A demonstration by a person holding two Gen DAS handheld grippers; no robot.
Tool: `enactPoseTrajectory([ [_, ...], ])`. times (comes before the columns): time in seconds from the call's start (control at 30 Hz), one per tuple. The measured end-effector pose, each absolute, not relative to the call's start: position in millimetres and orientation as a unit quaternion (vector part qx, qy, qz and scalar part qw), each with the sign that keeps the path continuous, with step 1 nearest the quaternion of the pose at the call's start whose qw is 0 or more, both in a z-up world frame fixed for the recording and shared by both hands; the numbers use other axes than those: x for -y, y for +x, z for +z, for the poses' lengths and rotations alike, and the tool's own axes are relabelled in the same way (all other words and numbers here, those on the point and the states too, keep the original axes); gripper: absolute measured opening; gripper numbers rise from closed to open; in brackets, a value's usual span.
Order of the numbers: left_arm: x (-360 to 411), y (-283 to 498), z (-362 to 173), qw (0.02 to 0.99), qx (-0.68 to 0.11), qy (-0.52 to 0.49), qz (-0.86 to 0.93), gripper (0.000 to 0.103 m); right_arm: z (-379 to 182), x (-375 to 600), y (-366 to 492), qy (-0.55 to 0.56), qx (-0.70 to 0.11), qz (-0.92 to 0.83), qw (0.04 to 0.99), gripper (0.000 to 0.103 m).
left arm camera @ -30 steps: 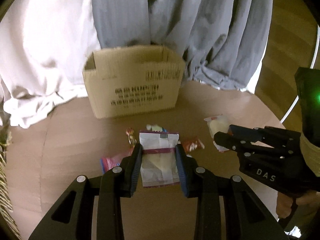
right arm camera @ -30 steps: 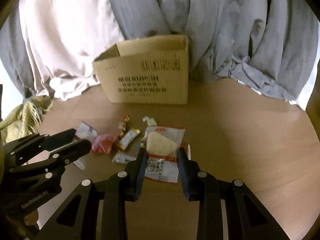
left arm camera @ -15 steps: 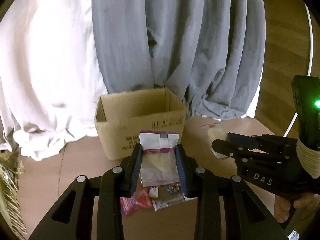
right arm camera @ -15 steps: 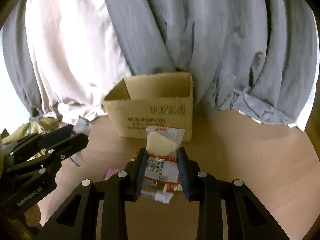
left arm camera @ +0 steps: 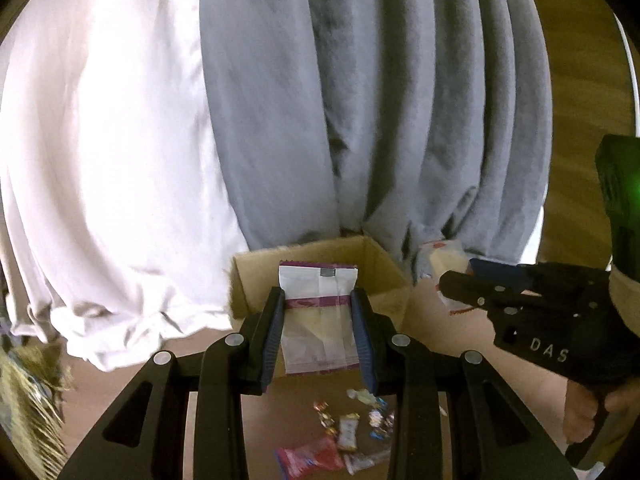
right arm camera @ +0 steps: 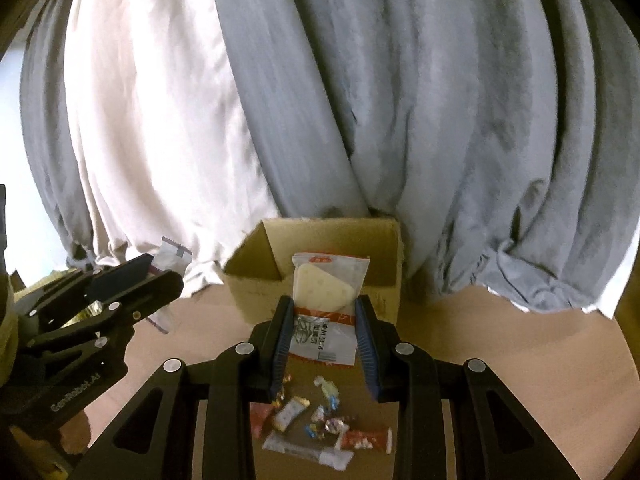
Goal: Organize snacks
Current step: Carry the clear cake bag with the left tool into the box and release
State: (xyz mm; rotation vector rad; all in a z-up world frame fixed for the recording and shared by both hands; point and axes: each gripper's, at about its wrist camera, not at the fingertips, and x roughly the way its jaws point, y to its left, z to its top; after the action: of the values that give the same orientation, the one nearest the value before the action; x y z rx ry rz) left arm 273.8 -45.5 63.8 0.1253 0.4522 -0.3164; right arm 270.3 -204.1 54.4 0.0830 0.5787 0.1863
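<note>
1. The left gripper [left arm camera: 319, 336] is closed partway on a white packet with a purple band [left arm camera: 318, 320]. Its pads press both side edges, and the packet stands up between the jaws, in front of the open box [left arm camera: 372, 258].
2. The right gripper [right arm camera: 323, 344] is also closed partway on a packet, a clear one with an orange band [right arm camera: 326, 312] and a pale wedge-shaped snack inside. It is pinched at both sides, clear of the surface.
3. In the left view the right gripper is seen at the right side, with its packet beside the right wall of the box. In the right view the left gripper is at the left, a little apart from the box.
4. Progress, as I judge it: the task seems to be in an early or middle part. Two packets are in the air near the box, not yet inside. What the box already holds I cannot tell; its inside is mostly hidden.
5. What is left: a pile of small snacks [right arm camera: 316, 420] lies on the brown surface [right arm camera: 500, 340] below the grippers. It has wrapped candies, a red pack and some small bars.
6. Edges and room: the box top is open with four thin walls, so a packet should pass above the near wall before release.
7. Behind the box hangs a grey curtain [right arm camera: 400, 100], very near the back wall. Beside it is a pale cloth [left arm camera: 100, 160].
8. To the right of the box the surface is free. The two grippers are near each other, so entering together could be tight.
</note>
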Motion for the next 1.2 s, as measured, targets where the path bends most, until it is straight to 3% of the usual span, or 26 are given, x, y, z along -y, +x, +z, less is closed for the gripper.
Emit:
enactPoseTrajectory([
  [0.4, 42, 330, 82, 0.963, -0.214, 0.068, -0.147, 0.033, 73, 190, 324, 0.023, -0.280, 0.109, 0.954, 0.032],
  [0.97, 54, 423, 48, 0.940, -0.292, 0.049, -0.171, 0.035, 42, 193, 409, 0.024, -0.352, 0.107, 0.930, 0.033],
  [1.07, 55, 432, 46, 0.940, -0.297, 0.056, -0.162, 0.056, 36, 194, 420, 0.027, -0.363, 0.099, 0.926, 0.034],
  [1.1, 56, 433, 46, 0.940, -0.296, 0.058, -0.157, 0.061, 33, 194, 424, 0.028, -0.370, 0.097, 0.923, 0.040],
  [1.13, 55, 431, 46, 0.942, -0.293, 0.061, -0.150, 0.061, 31, 194, 427, 0.031, -0.376, 0.096, 0.921, 0.050],
  [1.2, 54, 427, 47, 0.944, -0.290, 0.065, -0.143, 0.061, 29, 196, 428, 0.036, -0.376, 0.087, 0.922, 0.050],
])
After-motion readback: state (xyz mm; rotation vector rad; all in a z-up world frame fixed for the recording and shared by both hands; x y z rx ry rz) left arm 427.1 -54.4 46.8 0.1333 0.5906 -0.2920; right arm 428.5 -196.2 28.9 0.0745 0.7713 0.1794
